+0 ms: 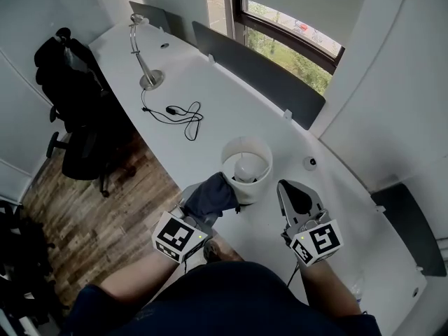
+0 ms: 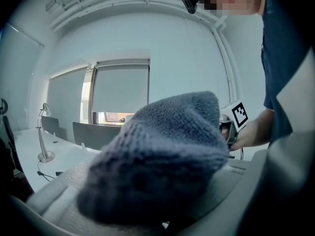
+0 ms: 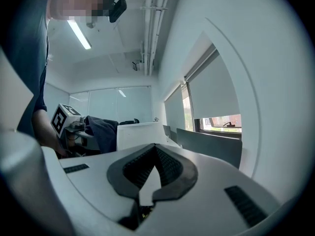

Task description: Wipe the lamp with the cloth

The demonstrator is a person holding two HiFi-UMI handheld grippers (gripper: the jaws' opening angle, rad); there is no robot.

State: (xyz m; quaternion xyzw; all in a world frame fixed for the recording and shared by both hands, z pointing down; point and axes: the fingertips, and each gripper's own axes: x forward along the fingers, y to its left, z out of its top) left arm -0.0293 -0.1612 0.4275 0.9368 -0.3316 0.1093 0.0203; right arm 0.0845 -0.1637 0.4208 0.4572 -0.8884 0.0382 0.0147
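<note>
Left tool [image 1: 201, 214] grips cloth [image 1: 210, 196] against lamp [image 1: 260, 185], frame centre; right tool [image 1: 285, 187] sits closed, empty; unbraced, the lamp may tip under wiping pressure.

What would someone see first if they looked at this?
The white lamp stands in the middle of the white desk. The left gripper holds a dark blue cloth right beside it. The right gripper is shut and empty on its other side.

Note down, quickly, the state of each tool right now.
Left tool: closed on the dark blue cloth.
Right tool: closed, holding nothing.
</note>
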